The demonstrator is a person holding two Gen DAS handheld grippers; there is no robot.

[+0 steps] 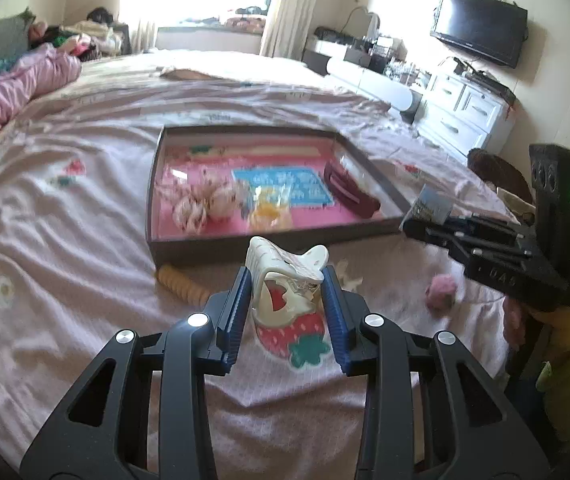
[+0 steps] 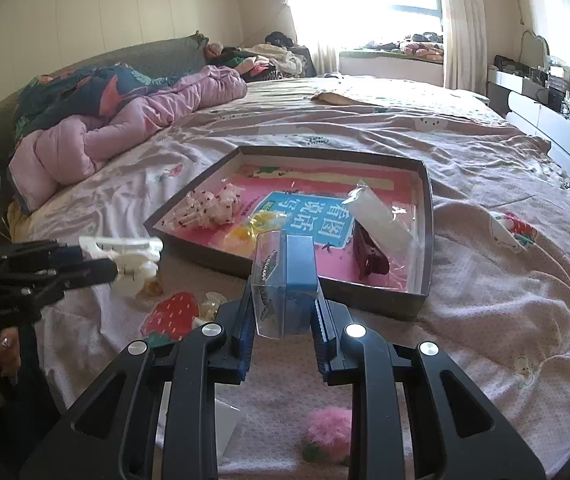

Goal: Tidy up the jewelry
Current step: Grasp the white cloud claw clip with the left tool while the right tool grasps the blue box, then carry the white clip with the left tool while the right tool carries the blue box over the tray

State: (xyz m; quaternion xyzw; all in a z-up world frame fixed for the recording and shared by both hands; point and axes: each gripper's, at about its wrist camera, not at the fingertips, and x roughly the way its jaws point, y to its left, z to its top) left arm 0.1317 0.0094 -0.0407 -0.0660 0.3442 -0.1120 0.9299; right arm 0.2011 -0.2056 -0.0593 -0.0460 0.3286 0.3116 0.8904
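Note:
My left gripper (image 1: 287,280) is shut on a white claw hair clip (image 1: 285,276), held above the bed just in front of the open box (image 1: 245,236); the clip also shows in the right wrist view (image 2: 125,258). My right gripper (image 2: 283,300) is shut on a small clear packet with a blue card (image 2: 285,280), near the box's front wall (image 2: 365,294). The box has a pink floor and holds dotted scrunchies (image 1: 209,200), a yellow item in a bag (image 1: 269,206), a dark red clip (image 1: 351,188) and a clear bag (image 2: 381,220).
On the pink bedsheet lie a tan spiral hair tie (image 1: 183,286), a pink fluffy pompom (image 1: 441,290) that also shows in the right wrist view (image 2: 327,432), and a small pale item (image 2: 209,306). A pink quilt (image 2: 125,128) lies far left. A dresser and TV (image 1: 479,26) stand right.

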